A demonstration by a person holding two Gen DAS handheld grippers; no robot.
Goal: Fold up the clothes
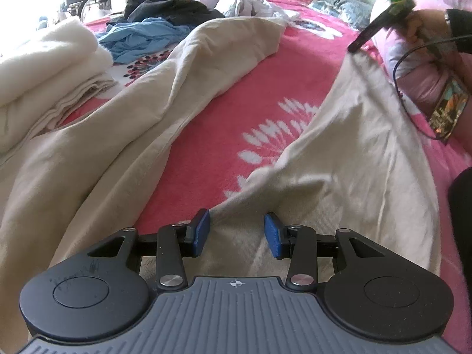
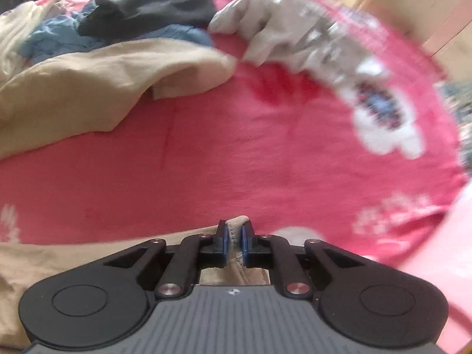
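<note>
Beige trousers (image 1: pixel 348 159) under my left gripper (image 1: pixel 236 233): soft, light cotton, limp; best pinched at hems or waistband. Left jaws stand partly open above the waist cloth, pressing nothing. Farther out, my right gripper (image 2: pixel 234 243) is clamped on a leg hem, lifting it off the pink bedspread (image 1: pixel 236 94). Beyond, other leg sprawls toward unfolded clothes (image 1: pixel 147 35).
</note>
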